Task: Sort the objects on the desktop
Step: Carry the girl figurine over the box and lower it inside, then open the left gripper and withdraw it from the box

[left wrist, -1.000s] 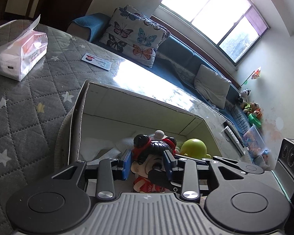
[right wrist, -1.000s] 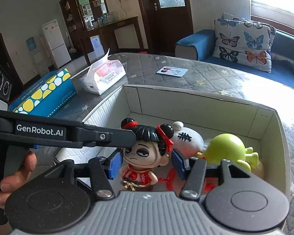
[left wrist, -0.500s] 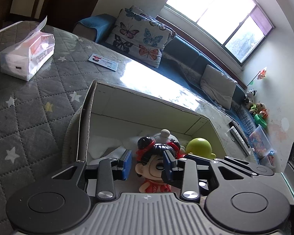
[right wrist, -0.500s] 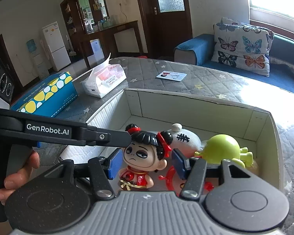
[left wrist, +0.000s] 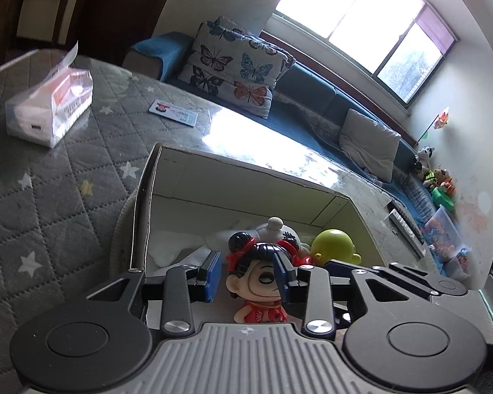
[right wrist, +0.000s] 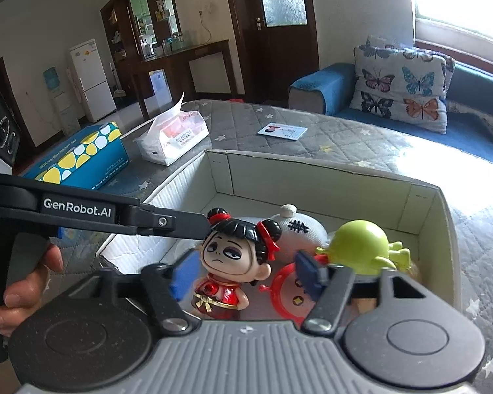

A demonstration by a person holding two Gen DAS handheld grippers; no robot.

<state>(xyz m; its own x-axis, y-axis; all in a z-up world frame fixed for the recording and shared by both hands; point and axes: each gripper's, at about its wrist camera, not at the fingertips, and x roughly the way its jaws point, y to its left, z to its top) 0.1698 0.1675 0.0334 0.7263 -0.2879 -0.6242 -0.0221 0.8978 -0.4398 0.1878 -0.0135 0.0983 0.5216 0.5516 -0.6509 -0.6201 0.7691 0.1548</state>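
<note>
Doll's in the box, both claws loose

The red-dressed, black-haired doll figurine (right wrist: 228, 259) stands inside the white cardboard box (right wrist: 312, 170); left gripper (left wrist: 248, 275) and right gripper (right wrist: 246, 271) are released, so I'd back out straight without knocking it.

Both wrist views look closely down into the box (left wrist: 246, 170), sharing the doll (right wrist: 236, 249).

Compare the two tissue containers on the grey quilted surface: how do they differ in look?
The blue box is printed card with yellow and white spots; the soft pack is clear plastic with pink print. A tissue sticks up from the soft pack; none shows on the blue box. Both lie beside the open carton.
</note>
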